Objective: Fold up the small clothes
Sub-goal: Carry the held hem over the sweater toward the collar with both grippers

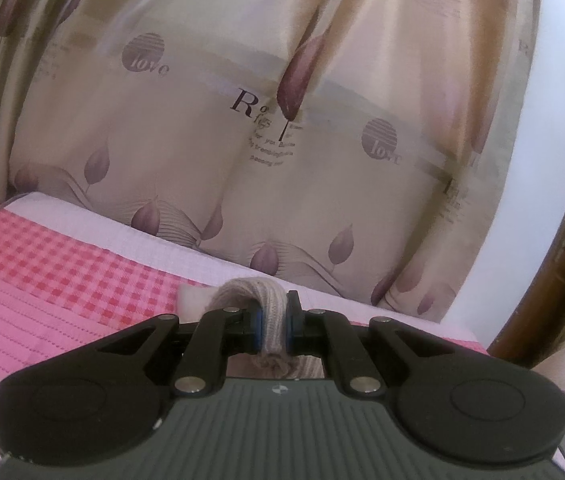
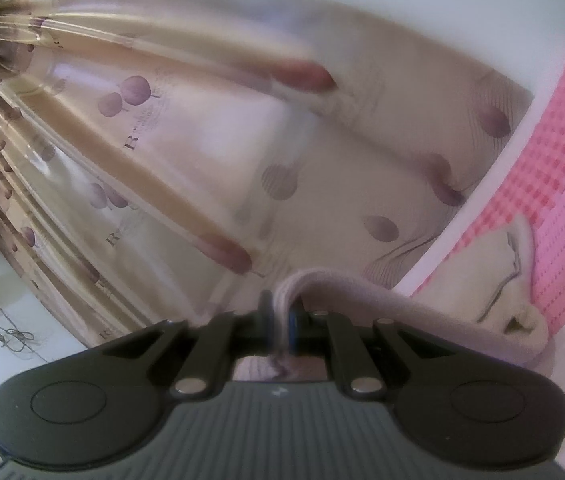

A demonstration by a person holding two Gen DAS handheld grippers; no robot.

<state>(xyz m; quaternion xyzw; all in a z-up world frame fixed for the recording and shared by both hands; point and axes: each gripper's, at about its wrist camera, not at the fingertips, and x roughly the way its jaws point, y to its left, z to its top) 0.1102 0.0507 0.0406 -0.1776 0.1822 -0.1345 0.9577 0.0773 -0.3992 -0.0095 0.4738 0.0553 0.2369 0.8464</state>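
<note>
**Knit garment pinched at two places above the pink checked bedspread**

Left wrist view: a beige ribbed knit garment (image 1: 272,320) is folded over and clamped between the blue-padded fingers (image 1: 291,322) of the left gripper (image 1: 273,322), whose jaws stand nearly together on the cloth. A loop of the knit rises above the fingertips and a bunched end hangs below them, close to the gripper body. Beneath and to the left of the gripper lies the pink checked bedspread (image 1: 50,264), with a paler pink border along its far edge. Beyond the bedspread hangs a cream curtain (image 1: 210,120) printed with purple buds and lettering.

Right wrist view: the scene is tilted. The right gripper (image 2: 280,326) is likewise narrowed onto a fold of the same garment (image 2: 362,292). From the jaws a band of knit runs right, toward the bedspread (image 2: 562,168), where a cream-coloured part of the garment lies bunched against its near edge. The curtain (image 2: 202,152) fills the background, blurred.
</note>
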